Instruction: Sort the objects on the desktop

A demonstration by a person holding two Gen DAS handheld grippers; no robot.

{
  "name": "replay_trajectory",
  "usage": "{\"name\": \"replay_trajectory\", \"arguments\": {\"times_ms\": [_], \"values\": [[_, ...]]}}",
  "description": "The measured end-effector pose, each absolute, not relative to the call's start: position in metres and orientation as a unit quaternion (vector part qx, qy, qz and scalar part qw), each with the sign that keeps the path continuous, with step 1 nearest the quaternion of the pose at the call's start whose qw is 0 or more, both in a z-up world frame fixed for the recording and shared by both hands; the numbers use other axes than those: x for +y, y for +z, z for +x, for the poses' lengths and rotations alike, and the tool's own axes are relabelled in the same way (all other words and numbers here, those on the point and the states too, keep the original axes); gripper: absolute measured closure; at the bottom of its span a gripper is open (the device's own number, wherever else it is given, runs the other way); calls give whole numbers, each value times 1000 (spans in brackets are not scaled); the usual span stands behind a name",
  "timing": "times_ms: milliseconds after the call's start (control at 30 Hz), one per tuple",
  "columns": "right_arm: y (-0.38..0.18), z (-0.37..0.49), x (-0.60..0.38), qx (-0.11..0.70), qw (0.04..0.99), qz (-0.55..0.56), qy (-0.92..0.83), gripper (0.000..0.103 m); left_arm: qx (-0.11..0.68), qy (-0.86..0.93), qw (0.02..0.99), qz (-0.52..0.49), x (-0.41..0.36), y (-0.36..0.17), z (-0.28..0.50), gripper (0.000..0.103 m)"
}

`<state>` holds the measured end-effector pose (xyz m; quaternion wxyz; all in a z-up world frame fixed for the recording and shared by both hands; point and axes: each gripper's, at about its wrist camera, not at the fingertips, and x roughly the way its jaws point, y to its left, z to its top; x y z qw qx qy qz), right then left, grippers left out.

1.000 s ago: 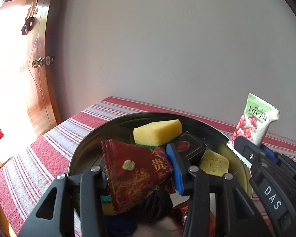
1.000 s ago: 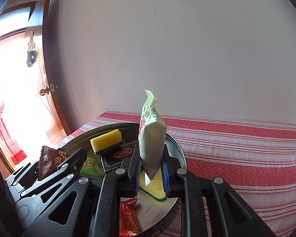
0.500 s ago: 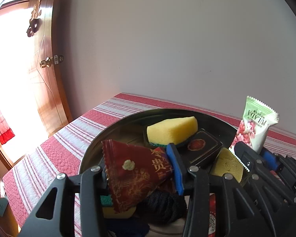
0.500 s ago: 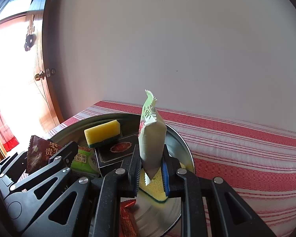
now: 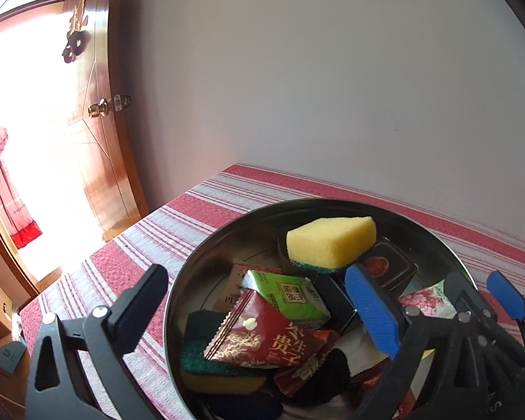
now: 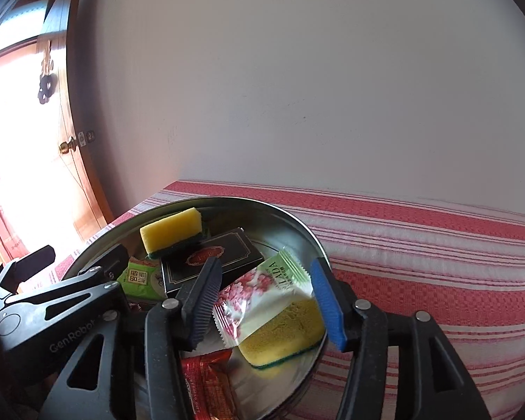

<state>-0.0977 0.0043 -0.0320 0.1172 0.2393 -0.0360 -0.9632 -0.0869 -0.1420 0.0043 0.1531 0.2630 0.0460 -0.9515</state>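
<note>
My left gripper [image 5: 262, 311] jaws are opening over the round metal tray [image 5: 206, 262], the dark red snack packet [image 5: 262, 336] lying loose inside it. My right gripper [image 6: 266, 301] jaws are opening too, the green-and-pink snack packet [image 6: 262, 297] lying free between them in the tray.

tray [image 6: 308, 234]: round, metal, on striped cloth | red packet [image 5: 262, 336]: flat on pile, 7 o'clock | white-green packet [image 6: 262, 294]: tilted on a sponge, 4 o'clock | yellow sponge [image 5: 329, 241]: atop black box [image 6: 213, 255], 12 o'clock | green packet [image 5: 287, 295]: centre

Shiny metal tray [image 6: 299, 225], woven cloth [image 6: 420, 262], glossy wrappers.
</note>
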Motion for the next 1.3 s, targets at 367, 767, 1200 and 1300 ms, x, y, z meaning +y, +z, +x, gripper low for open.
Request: {"name": "replay_trajectory", "arguments": {"times_ms": [367,767,1200,1300], "values": [[-16,-67,39,-107,70,172,-977,5,14,-966,165,200,-126,1,-64,1],[-12,-49,28,-76,60,143,-985,2,35,-972,178,152,-125,-5,-42,0],[-7,-12,4,11,19,56,-998,1,38,-970,182,156,-115,-6,-27,0],[-7,-7,12,-7,10,51,-999,1,36,-973,166,154,-111,-5,-23,0]]}}
